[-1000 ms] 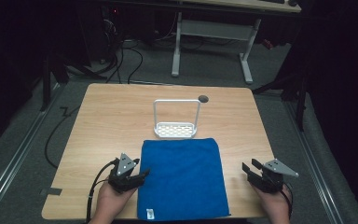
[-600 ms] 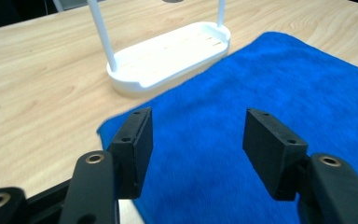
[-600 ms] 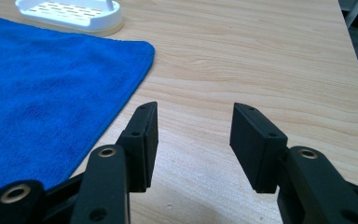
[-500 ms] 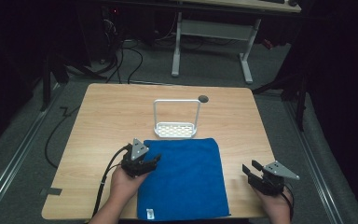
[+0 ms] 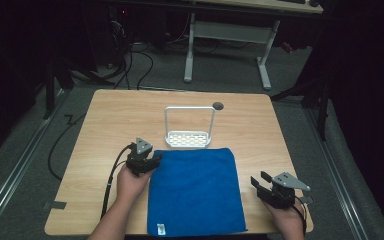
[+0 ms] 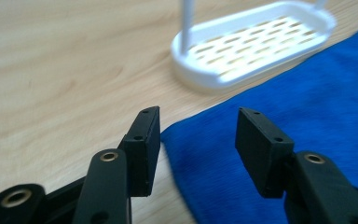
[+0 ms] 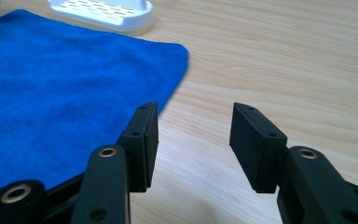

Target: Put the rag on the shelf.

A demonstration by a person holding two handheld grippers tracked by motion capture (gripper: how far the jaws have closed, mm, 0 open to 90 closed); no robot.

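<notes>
— Where does the blue cloth [image 5: 196, 190] lie?

— Flat on the tabletop [image 5: 105, 120], its near edge at the person's side, its far edge just beside the white rack [image 5: 189, 135]. Whether cloth and rack touch I cannot tell from the high view.

— And the left tongs [image 5: 150, 161]?

— At the cloth's far left corner. In the left gripper view the jaws straddle that corner, and they have just been closing a little, yet a clear gap remains on both sides; the pads do not press the cloth. (The corner's very tip is hidden behind one jaw.)

— The right tongs [image 5: 261, 181]?

— Spread wide over bare wood near the cloth's right edge, nothing between them. The right gripper view cuts off the rack at the top, so its handle is out of sight there.

— Anything hard to read?

— A small white tag [image 5: 162, 229] at the cloth's near edge; its print is too small to make out. The room beyond is dark.
</notes>
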